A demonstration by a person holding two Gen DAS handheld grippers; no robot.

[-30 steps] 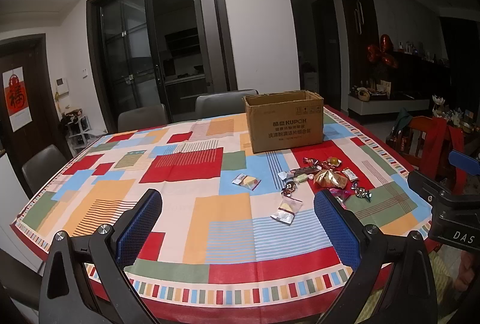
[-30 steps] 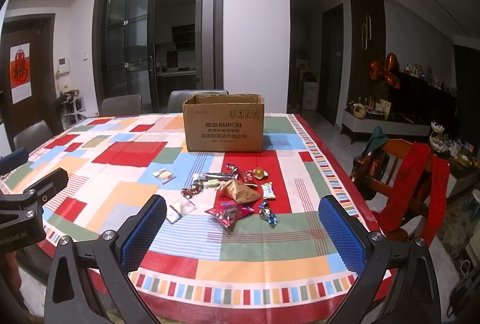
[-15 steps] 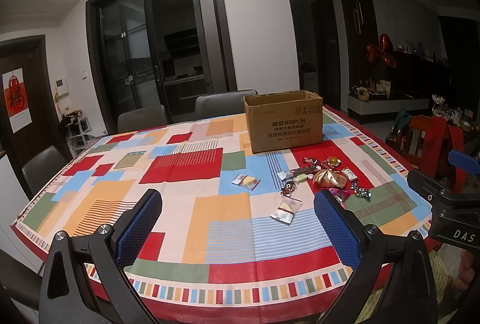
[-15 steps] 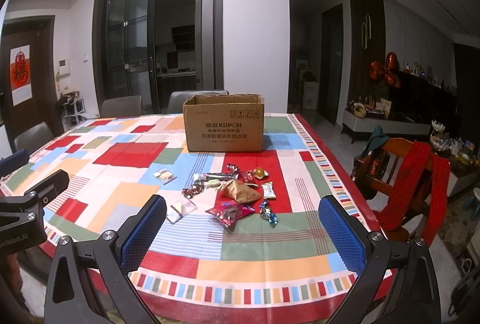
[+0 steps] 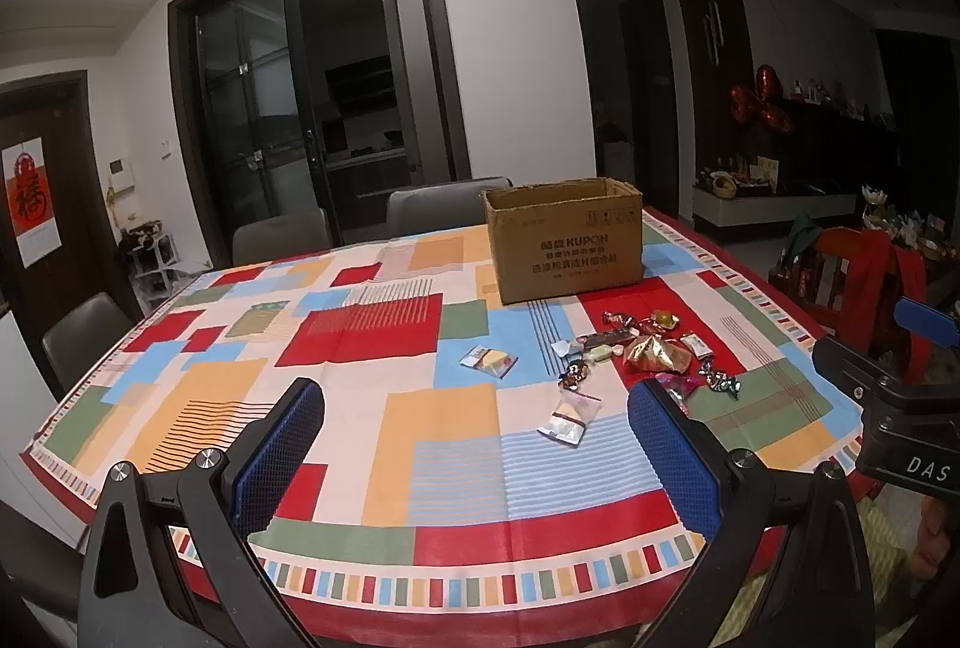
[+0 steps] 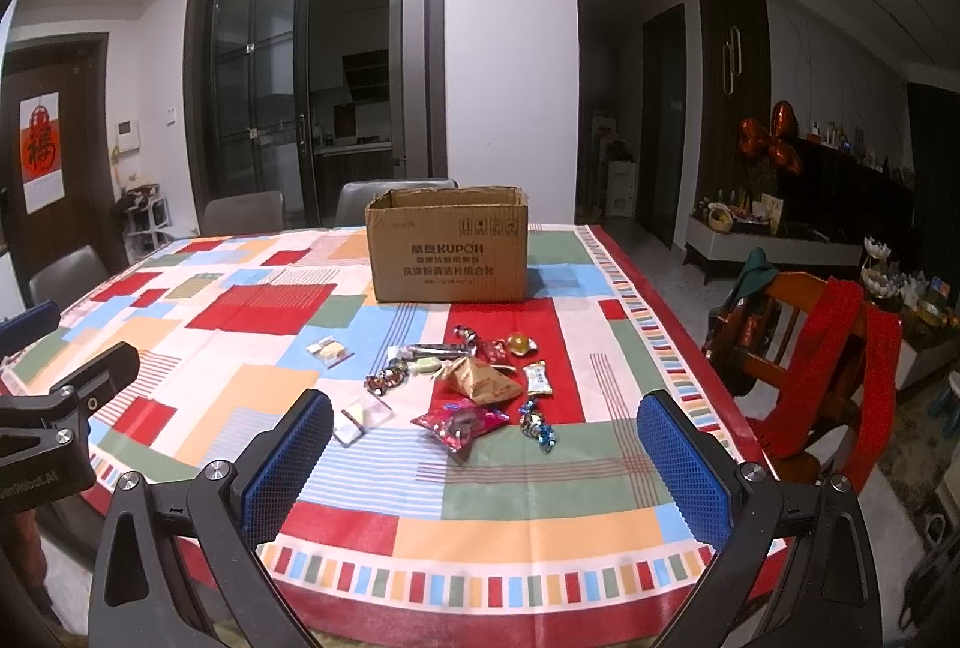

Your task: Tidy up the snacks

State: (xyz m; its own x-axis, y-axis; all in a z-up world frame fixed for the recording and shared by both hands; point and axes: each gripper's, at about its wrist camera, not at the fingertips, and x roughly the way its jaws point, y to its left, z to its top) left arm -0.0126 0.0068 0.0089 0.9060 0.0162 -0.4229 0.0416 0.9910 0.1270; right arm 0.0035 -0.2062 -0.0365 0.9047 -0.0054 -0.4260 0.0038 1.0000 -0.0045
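Facing the cardboard box (image 6: 447,249), both tongs gape empty; only the right view shows the red packet (image 6: 461,421) whole.

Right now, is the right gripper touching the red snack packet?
Apart. The right wrist view shows the right gripper open and held short of the table; the red snack packet lies on the tablecloth beyond its blue fingertips.

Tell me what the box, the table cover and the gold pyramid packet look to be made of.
Box: brown corrugated cardboard, matte, with printed lettering and dented top edges.
Table cover: probably vinyl or oilcloth, though coated fabric is possible; its printed colour blocks show a slight sheen and fold creases.
Gold pyramid packet: likely metallised foil or plastic film, shiny and crinkled.
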